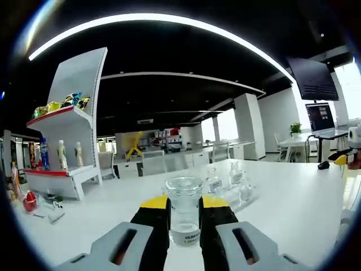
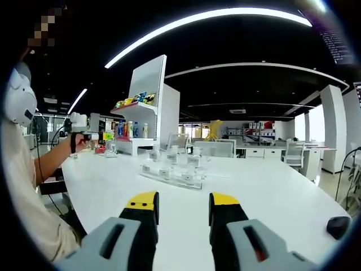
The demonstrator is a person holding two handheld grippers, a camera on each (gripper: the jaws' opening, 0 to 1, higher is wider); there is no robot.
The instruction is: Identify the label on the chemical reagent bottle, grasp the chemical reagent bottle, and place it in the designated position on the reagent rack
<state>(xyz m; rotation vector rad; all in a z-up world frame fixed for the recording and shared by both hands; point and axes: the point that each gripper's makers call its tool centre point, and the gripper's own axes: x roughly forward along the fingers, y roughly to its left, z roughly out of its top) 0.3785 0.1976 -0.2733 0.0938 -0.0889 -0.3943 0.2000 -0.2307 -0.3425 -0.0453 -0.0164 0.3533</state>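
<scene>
Between your left gripper (image 1: 184, 217)'s matt black, yellow-tipped fingers (image 1: 153, 223), clear glossy glass is gleaming: the bottle (image 1: 184, 210), wearing a white paper label. Ahead of them, the glossy white table (image 1: 293, 197) is mirroring the transparent rack (image 1: 228, 183). Your right gripper (image 2: 183, 217)'s fingers (image 2: 224, 217) are looking equally matt plastic, their grey housings smooth.

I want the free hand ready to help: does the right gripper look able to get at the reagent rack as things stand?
Probably yes. The right gripper is open and holds nothing, and bare white table lies between its jaws and the reagent rack; nothing stands in the path.
</scene>
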